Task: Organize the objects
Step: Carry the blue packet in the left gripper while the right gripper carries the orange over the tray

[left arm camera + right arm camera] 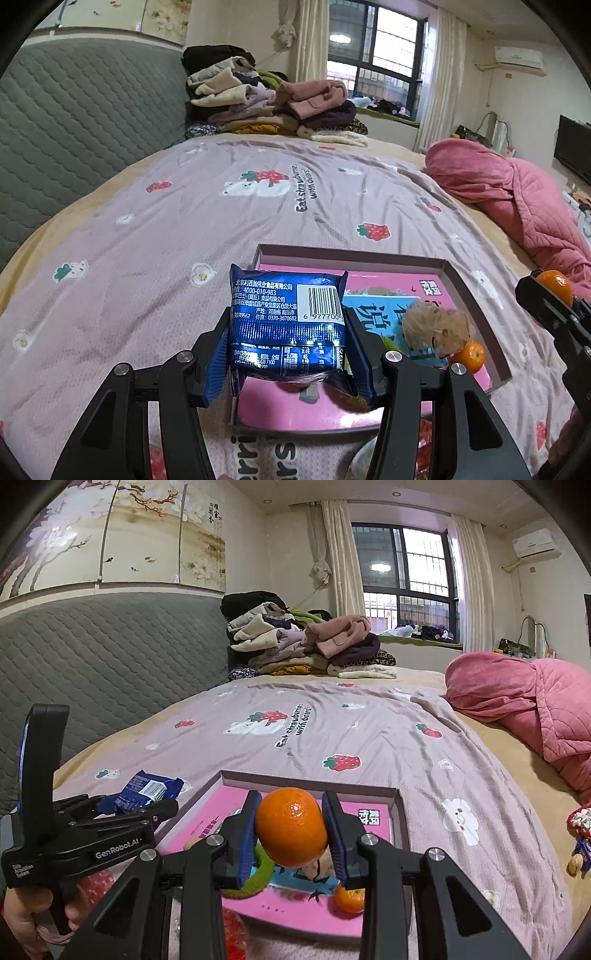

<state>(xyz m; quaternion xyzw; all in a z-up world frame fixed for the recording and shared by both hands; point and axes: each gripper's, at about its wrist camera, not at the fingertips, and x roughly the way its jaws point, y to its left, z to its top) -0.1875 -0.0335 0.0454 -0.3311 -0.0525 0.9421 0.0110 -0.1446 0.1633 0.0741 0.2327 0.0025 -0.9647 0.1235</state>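
Note:
My left gripper (pixel 288 332) is shut on a blue snack packet (pixel 286 317) and holds it above the near left corner of a shallow pink box (pixel 476 295) on the bed. A small fuzzy toy (pixel 436 326) and a mandarin (pixel 471 356) lie inside the box. In the right wrist view my right gripper (pixel 290 829) is shut on a second mandarin (pixel 291 827) above the same pink box (pixel 402 812). The box mandarin (pixel 349 899), part of the fuzzy toy (pixel 323 866) and a green ring (pixel 258 871) show beneath it. The blue packet (pixel 144 790) appears at left.
A lilac strawberry-print sheet (pixel 221 229) covers the bed. Folded clothes (pixel 273 107) are piled at the far end, and a pink quilt (pixel 517 192) lies at the right. A grey padded headboard (pixel 74 122) runs along the left. Small snack items (pixel 581 834) lie at the right edge.

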